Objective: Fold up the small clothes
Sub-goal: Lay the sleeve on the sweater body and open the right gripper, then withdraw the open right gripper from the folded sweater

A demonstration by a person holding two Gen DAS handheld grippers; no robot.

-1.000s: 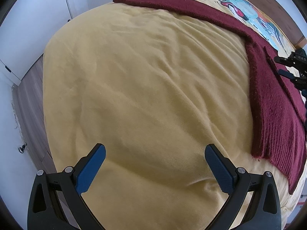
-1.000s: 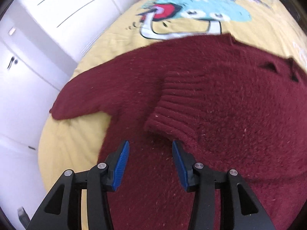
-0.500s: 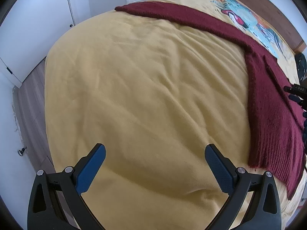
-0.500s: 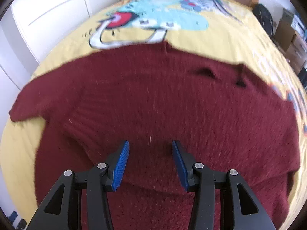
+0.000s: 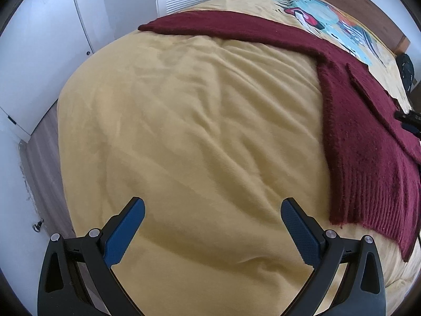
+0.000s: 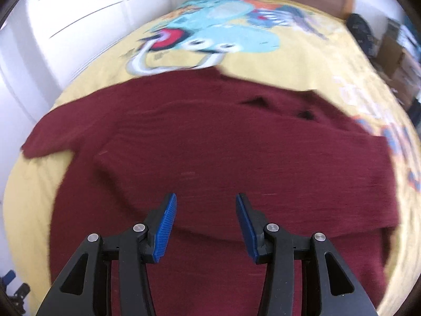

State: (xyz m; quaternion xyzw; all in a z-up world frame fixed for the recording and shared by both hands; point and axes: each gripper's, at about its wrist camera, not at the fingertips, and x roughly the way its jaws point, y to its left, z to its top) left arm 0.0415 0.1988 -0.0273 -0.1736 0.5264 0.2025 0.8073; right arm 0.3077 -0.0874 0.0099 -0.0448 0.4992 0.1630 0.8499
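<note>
Motion blur smears the maroon sweater [image 6: 210, 142], its right edge cut off. Left gripper [image 5: 212, 208] and right gripper [image 6: 206, 204] gape, released; the right has slid rightward.

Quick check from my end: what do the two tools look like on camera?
Both match: the left tool and right tool have black plastic frames with cut-outs, silver round pivot pins, and two fingers faced with blue textured pads. No cables, markings or sleeves show.
</note>
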